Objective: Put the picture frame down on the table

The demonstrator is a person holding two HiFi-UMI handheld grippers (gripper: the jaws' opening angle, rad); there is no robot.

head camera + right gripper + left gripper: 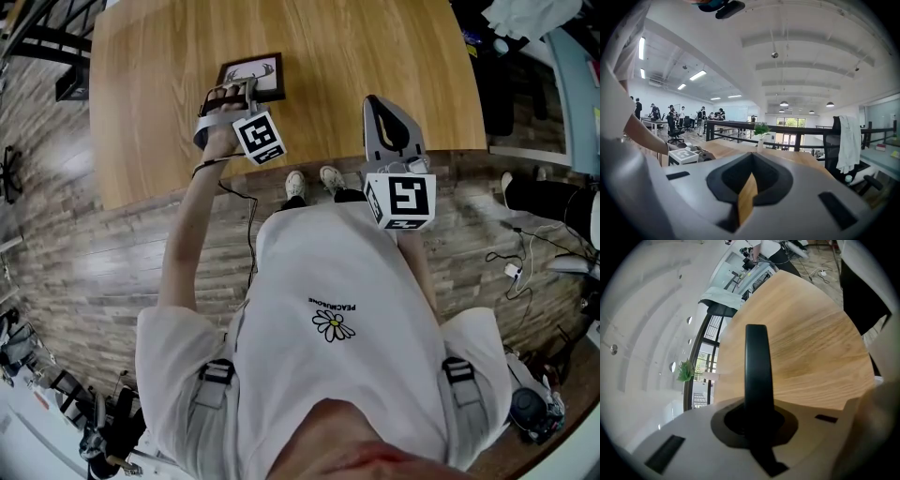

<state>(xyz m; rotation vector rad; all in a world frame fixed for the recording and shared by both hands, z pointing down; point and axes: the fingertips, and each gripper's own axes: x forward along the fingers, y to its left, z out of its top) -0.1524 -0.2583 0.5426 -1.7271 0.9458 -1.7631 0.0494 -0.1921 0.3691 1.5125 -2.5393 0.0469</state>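
Picture frame [253,75] is low over the wooden table [375,47], toward its left part, and it looks almost flat, with the picture side up. My left gripper [232,94] has it by the near edge. In the left gripper view the jaws are pressed together on a thin dark bar, which I take for the frame's black border seen edge-on. From the head view I cannot say for sure whether the frame rests on the wood or hangs just above it; the far edge seems to touch, but the angle is poor. My right gripper [377,105] is to the right, well apart from the frame, over the table's near edge. Its jaws are closed together with nothing between them; only a strip of tabletop shows through.

So I judge the task as nearly done. What is left is to let the frame lie fully on the table, open the left jaws, and pull the gripper away without dragging the frame.
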